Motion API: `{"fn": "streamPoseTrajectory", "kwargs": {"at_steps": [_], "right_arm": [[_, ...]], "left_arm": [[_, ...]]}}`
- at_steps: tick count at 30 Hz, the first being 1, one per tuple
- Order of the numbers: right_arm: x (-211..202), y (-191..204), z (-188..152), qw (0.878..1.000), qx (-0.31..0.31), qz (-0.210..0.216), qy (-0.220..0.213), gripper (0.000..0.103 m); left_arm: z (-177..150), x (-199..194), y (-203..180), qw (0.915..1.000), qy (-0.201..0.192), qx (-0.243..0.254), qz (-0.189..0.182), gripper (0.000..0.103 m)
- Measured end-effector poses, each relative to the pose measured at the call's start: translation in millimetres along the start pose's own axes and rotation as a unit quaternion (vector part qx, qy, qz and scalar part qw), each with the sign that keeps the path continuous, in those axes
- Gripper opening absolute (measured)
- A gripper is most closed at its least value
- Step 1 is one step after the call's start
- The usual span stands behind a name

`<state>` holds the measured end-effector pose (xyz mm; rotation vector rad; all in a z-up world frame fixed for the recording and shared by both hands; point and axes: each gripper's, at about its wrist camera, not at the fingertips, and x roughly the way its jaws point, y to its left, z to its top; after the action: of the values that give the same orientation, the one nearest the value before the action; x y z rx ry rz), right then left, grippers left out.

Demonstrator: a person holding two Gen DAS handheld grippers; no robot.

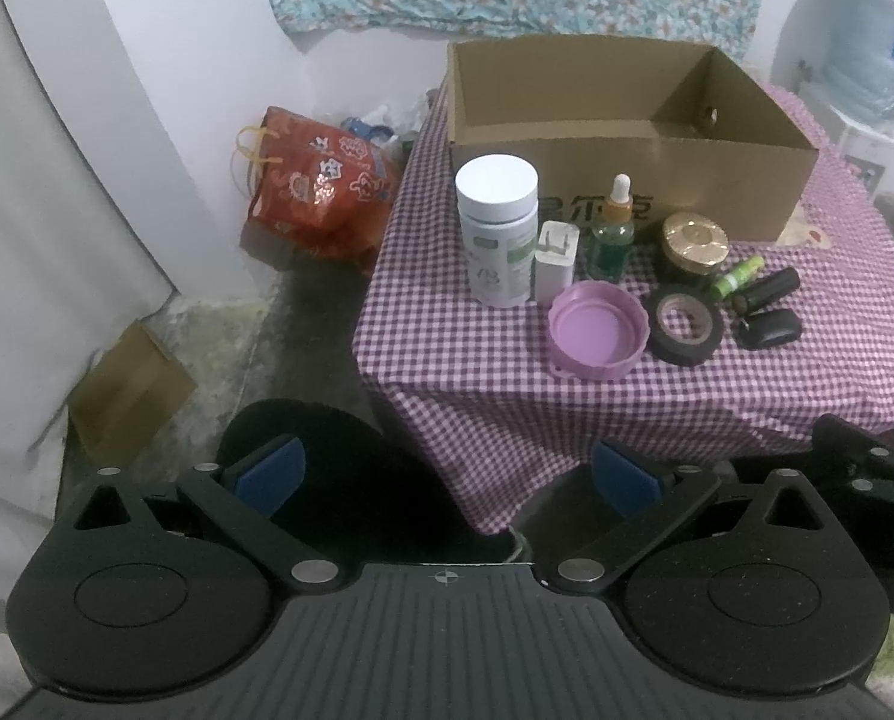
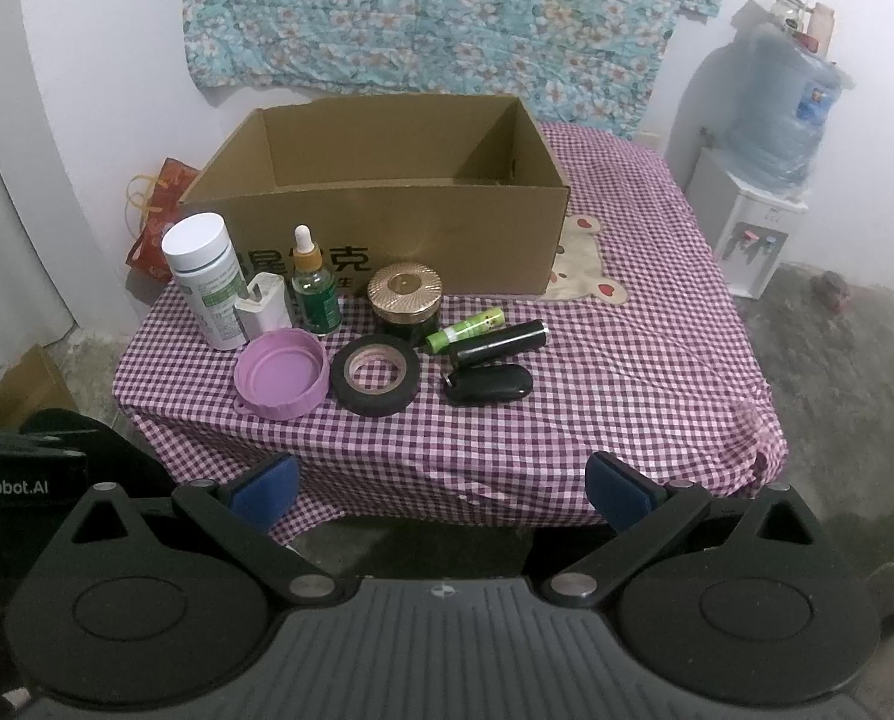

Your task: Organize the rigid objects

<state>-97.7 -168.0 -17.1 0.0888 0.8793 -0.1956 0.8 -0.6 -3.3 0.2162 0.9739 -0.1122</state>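
We are holding both the left gripper (image 1: 444, 474) and right gripper (image 2: 441, 483) wide and empty, judging the tape roll (image 2: 377, 373) near the table's (image 2: 657, 360) front edge light, stiff, and best pinched across its rim.

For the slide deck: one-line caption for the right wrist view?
Open right gripper faces a checkered table with an open cardboard box behind a white bottle, purple lid and tape roll.

Dim, soft light — fisheye-bent, dark corners.

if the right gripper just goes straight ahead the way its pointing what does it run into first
Probably the black tape roll. The right gripper is open, held short of the table's front edge, and the roll lies nearest its centre line, the pink lid just left. Height is unclear, so it may pass over.
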Motion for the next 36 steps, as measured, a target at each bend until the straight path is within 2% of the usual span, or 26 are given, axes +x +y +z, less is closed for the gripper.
{"fn": "streamPoseTrajectory", "kwargs": {"at_steps": [36], "right_arm": [[-0.4,-1.6,1.1,1.000,0.005,-0.003,-0.006,0.103]], "left_arm": [[-0.4,1.6,0.7,1.0000,0.001,0.001,0.003,0.103]]}}
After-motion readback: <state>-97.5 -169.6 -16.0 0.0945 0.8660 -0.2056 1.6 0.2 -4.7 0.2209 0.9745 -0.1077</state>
